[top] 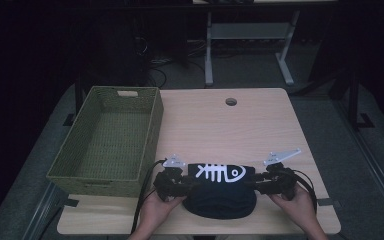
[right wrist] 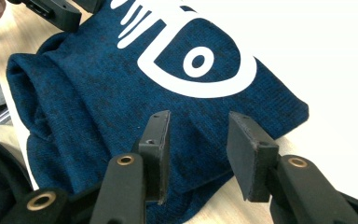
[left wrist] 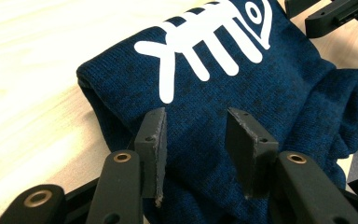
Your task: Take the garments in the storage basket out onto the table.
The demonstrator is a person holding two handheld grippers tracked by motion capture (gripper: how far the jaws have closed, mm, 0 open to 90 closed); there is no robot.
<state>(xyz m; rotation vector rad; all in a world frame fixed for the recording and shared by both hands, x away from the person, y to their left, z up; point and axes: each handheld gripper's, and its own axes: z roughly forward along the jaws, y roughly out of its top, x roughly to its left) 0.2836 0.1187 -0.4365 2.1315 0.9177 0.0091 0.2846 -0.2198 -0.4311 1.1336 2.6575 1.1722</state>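
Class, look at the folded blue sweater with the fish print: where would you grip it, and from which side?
Grip the folded sweater at its two short ends, left gripper and right gripper each coming in level from its own side; the thick folded edges there probably keep the bundle together.

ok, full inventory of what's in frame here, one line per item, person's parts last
folded dark blue knit garment with white fishbone print: 1, navy and white, near edge of table, between the two grippers
olive green woven rectangular basket: 1, green, left part of table, nothing visible inside
light wooden table with round cable hole: 1, pale wood, centre of high view
grey metal frame legs: 1 set, grey, on the floor beyond the table
left gripper: 1, black, jaws apart over the garment's left end
right gripper: 1, black, jaws apart over the garment's right end
hands: 2, at the bottom edge, each holding a gripper
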